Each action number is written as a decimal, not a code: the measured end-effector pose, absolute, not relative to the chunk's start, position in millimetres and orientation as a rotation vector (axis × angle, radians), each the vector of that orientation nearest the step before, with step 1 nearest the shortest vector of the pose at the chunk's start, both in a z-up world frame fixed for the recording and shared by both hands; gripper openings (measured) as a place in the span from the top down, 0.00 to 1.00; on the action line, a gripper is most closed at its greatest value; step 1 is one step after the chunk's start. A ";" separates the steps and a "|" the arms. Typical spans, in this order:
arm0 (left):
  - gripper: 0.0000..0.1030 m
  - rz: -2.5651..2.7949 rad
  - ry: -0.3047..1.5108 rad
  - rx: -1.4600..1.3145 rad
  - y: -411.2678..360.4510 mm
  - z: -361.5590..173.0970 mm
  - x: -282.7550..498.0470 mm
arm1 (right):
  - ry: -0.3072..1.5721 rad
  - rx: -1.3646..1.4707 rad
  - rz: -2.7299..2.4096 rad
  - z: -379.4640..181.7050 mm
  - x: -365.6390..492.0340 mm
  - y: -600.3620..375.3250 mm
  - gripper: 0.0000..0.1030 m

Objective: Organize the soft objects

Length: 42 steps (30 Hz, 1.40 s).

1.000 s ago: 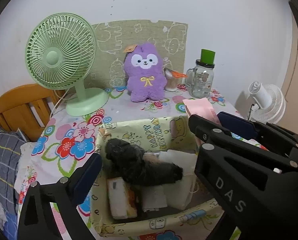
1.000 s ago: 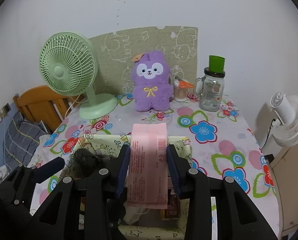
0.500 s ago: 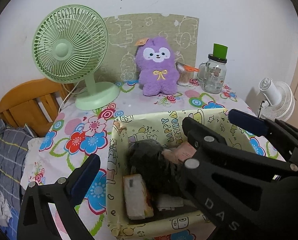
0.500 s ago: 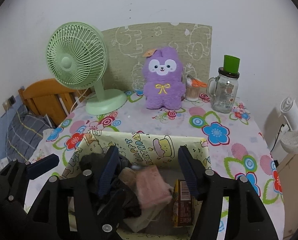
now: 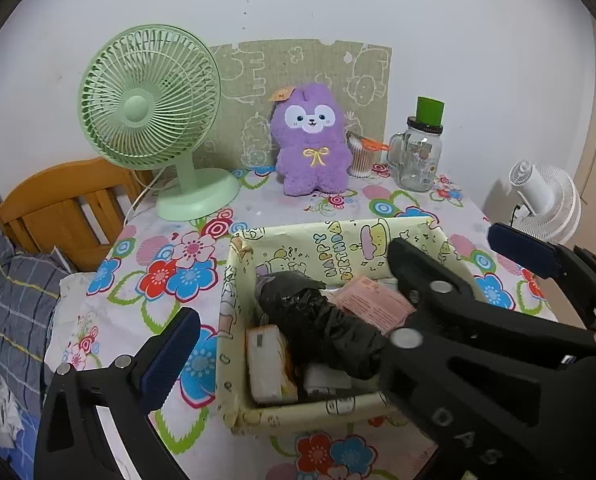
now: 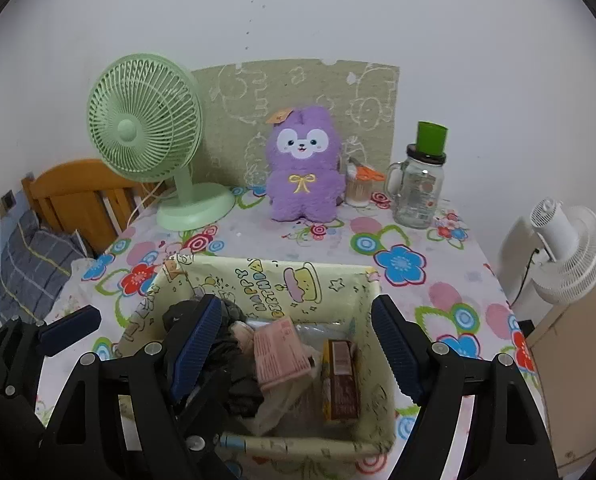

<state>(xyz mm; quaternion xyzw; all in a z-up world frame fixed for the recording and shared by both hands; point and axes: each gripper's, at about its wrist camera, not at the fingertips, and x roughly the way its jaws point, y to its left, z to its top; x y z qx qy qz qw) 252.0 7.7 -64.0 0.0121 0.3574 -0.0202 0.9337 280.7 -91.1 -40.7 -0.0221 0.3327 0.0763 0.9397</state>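
A pale yellow birthday-print box [image 6: 282,280] [image 5: 337,240] stands on the flowered table. In it lie a pink packet [image 6: 282,348] [image 5: 371,306], a black bundle [image 5: 317,320], a brown packet [image 6: 339,376] and a white tissue pack [image 5: 268,364]. My right gripper [image 6: 298,348] is open and empty, hovering above the box and the pink packet. My left gripper [image 5: 337,320] is open and empty, its fingers spread wide either side of the box; the right gripper's body crosses its view. A purple plush [image 6: 303,168] [image 5: 311,144] stands upright at the table's back.
A green desk fan [image 6: 150,136] stands back left, a glass jar with a green cap [image 6: 419,184] and a cup of swabs [image 6: 357,188] back right. A wooden bed frame [image 6: 78,196] lies left of the table, a white fan [image 6: 565,248] to the right.
The right gripper opened and let go of the pink packet, which dropped into the box and now lies there. Both grippers pulled back and up slightly.
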 end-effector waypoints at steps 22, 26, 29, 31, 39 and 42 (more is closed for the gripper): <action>0.00 -0.030 0.621 0.013 9.6 -22.1 166.6 | 0.577 -0.004 0.062 11.0 183.8 -133.3 0.19; 0.00 -0.024 0.596 0.021 9.5 -14.2 149.0 | 0.549 0.012 0.045 20.0 162.7 -146.1 0.17; 0.00 -0.018 0.574 0.022 9.7 -7.6 134.1 | 0.531 0.018 0.033 26.9 148.4 -153.3 0.17; 0.00 -0.012 0.559 0.024 9.9 -3.4 124.1 | 0.517 0.019 0.026 31.7 138.6 -157.9 0.17; 0.00 0.003 0.500 0.015 10.8 10.9 91.4 | 0.468 0.022 0.006 47.2 102.8 -173.0 0.13; 0.00 0.004 0.489 -0.004 15.0 14.6 82.3 | 0.464 0.024 0.006 48.8 92.7 -174.6 0.13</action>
